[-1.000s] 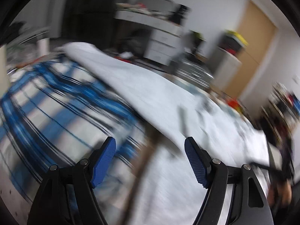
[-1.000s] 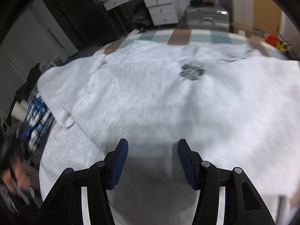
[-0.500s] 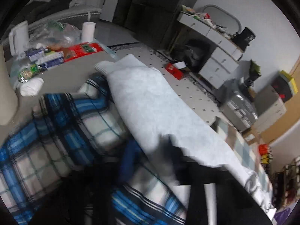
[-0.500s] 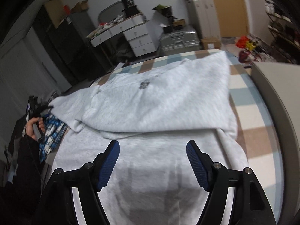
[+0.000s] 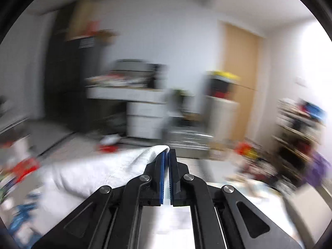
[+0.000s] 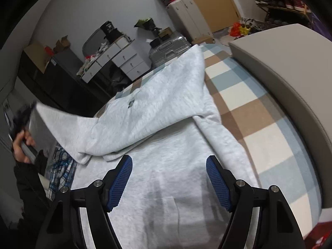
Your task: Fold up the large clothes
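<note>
Left wrist view: left tongs (image 5: pixel 166 155) pinch grey sweatshirt (image 5: pixel 116 172) — sleeve lifted.

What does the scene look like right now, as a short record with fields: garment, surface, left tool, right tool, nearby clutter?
garment: light grey sweatshirt, spread out, one sleeve lifted off to the side
surface: bed with checked cover in beige, blue and white
left tool: shut on the sleeve's cuff, having just closed
right tool: open above the sweatshirt's lower part, nothing between the pads
nearby clutter: blue plaid garment beside the sweatshirt; silver suitcase beyond the bed
</note>
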Motion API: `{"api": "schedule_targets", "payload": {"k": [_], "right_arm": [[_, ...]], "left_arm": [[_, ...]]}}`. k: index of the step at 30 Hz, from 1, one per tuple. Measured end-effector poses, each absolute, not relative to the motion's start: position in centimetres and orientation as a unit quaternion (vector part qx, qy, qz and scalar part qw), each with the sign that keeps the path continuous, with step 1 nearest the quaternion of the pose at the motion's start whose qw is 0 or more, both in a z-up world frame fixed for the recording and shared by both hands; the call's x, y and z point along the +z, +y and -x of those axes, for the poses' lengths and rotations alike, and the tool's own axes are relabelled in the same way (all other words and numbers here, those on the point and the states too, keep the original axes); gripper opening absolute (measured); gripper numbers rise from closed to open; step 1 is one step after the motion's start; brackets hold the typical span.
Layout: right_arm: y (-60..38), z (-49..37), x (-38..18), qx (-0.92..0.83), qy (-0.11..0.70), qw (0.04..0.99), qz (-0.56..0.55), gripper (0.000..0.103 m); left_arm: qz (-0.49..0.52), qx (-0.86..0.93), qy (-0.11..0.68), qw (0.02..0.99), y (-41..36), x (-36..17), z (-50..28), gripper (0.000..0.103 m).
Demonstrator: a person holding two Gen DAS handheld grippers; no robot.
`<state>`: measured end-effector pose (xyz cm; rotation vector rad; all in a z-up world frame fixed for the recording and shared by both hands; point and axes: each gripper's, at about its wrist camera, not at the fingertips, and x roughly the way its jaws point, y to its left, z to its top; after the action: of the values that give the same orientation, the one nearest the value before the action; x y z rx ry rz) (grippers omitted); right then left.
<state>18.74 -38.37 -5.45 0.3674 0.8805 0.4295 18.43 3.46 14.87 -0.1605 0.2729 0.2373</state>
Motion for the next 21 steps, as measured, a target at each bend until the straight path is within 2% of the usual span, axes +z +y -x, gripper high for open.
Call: {"api": "schedule_targets", "payload": {"k": [2, 4, 5, 7, 10, 17, 21], "right_arm": [[-39.4, -18.1, -5.5, 0.191, 0.422, 0.867, -0.181, 0.074], [-40.4, -17.2, -5.5, 0.172, 0.425, 0.870, -0.183, 0.074], [-41.0, -16.8, -5.5, 0.164, 0.425, 0.871, -0.184, 0.074], [-42.4, -15.8, -5.2, 0.149, 0.424, 0.874, -0.185, 0.074], [-44.5, -14.9, -5.0, 0.126, 0.422, 0.879, -0.181, 0.074], [-42.5, -18.5, -5.5, 0.142, 0.427, 0.877, -0.170, 0.076], [-37.6, -22.9, -4.4, 0.197, 0.412, 0.874, -0.165, 0.076]], "left_arm": [[0.065, 0.013, 0.184, 0.981, -3.7, 13.9, -21.6, 0.012], [0.067, -0.103, 0.231, 0.965, -9.0, 11.3, -23.6, 0.068], [0.071, -0.150, 0.247, 0.955, -11.4, 9.2, -24.1, 0.074], [0.062, -0.180, 0.284, 0.940, -14.5, 4.7, -24.3, 0.075], [0.064, -0.174, 0.338, 0.923, -13.9, -0.7, -22.7, 0.075], [0.062, -0.040, 0.306, 0.949, -7.4, -3.3, -16.4, 0.075], [0.113, 0.001, 0.300, 0.947, -5.8, -5.2, -16.0, 0.075]]}}
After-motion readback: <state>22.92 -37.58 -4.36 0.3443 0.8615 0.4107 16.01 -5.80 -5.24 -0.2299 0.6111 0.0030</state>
